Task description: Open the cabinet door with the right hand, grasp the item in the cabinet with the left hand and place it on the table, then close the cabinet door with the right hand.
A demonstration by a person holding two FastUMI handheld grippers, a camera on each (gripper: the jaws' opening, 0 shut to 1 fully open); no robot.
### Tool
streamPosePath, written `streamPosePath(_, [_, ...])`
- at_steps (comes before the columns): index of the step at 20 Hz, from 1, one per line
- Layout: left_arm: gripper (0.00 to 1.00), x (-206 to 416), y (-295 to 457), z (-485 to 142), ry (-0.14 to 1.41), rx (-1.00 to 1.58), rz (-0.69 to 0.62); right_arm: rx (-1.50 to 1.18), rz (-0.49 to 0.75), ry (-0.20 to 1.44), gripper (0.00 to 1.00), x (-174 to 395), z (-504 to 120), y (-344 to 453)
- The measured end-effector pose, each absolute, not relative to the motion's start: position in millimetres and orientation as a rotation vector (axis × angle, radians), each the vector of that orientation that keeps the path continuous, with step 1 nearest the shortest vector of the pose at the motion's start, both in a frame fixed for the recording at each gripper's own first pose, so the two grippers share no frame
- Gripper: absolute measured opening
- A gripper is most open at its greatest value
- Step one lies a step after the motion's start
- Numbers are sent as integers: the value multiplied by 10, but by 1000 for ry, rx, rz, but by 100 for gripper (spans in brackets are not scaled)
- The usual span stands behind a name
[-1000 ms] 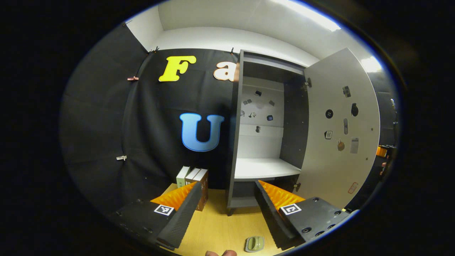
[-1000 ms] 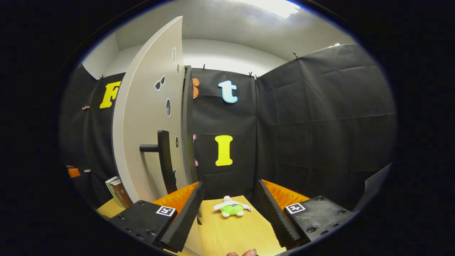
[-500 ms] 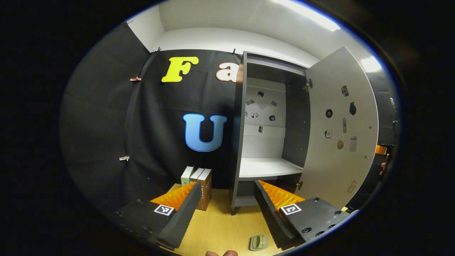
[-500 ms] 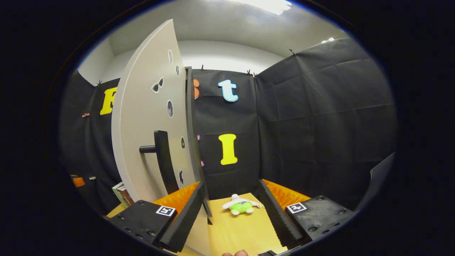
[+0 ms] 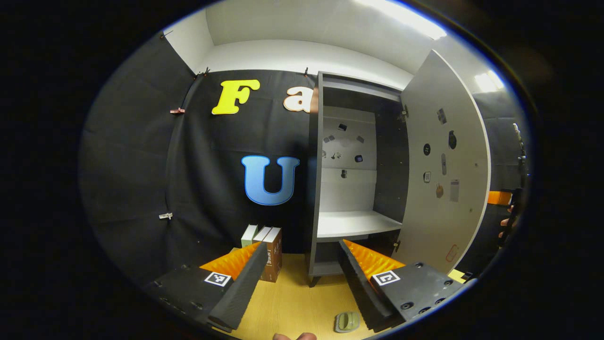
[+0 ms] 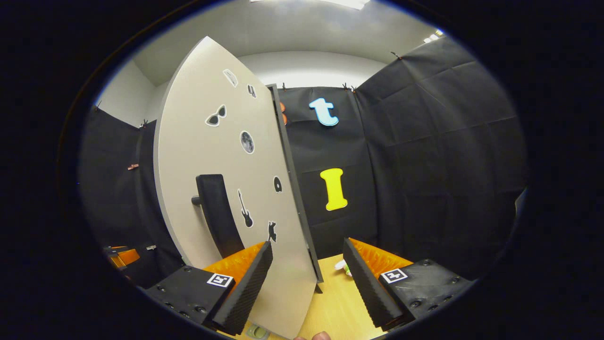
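Green item [image 5: 347, 321] on wooden table [image 5: 292, 302]

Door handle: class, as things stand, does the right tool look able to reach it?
Probably yes: the handle stands out from the door, just beyond the open right tool, with nothing between.

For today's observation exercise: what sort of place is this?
Probably a staged recording booth: black cloth walls, a tall grey cabinet with its door open, and a light wooden table.
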State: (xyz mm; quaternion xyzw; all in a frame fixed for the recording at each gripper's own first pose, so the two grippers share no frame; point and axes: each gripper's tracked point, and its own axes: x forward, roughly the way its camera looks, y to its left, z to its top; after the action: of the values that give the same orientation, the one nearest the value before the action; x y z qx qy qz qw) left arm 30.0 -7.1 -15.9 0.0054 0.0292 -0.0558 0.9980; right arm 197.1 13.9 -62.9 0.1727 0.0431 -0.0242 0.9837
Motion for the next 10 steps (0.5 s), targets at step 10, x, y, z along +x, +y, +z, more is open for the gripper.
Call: streamPosePath(10, [93, 274, 65, -186, 60, 3, -90, 372, 69, 107, 97, 2239, -618, 935])
